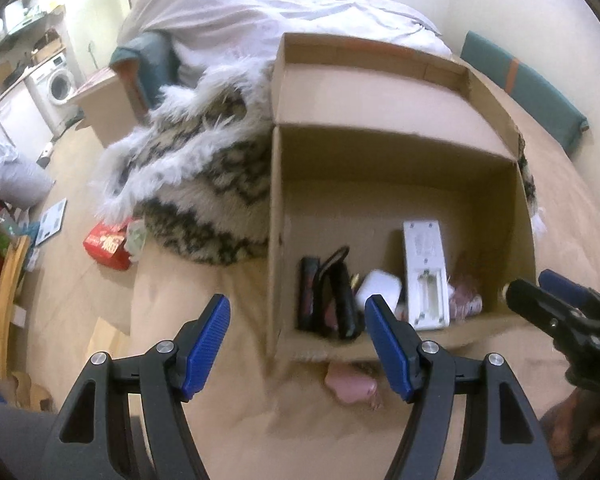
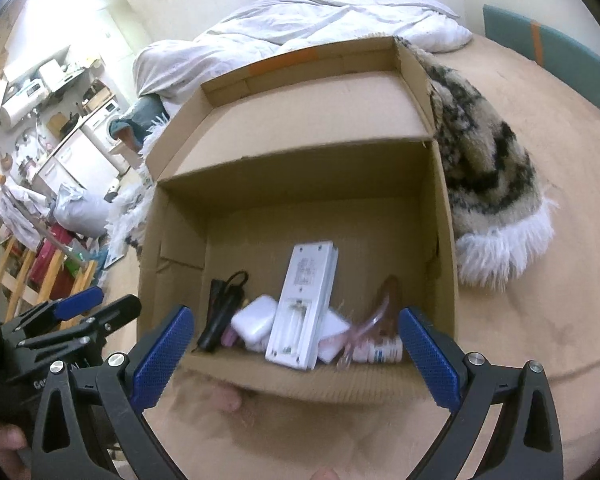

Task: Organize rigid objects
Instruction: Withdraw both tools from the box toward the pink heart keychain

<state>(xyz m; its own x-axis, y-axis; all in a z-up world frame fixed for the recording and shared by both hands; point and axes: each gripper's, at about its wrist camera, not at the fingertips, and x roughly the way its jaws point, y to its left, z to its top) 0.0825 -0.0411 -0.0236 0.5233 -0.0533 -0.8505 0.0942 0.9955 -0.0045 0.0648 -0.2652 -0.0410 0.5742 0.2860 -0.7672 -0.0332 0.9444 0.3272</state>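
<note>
I hold my left claw (image 1: 298,344) and my right claw (image 2: 296,354) side by side over the bed (image 2: 540,280), both pointing down at the near wall of the box (image 2: 300,380). Both claws are spread wide and hold nothing. The box stands open on the bed. Inside, by the near wall, lie a white remote (image 2: 304,308), a white charger (image 2: 254,318) and a black case (image 1: 336,296)
</note>
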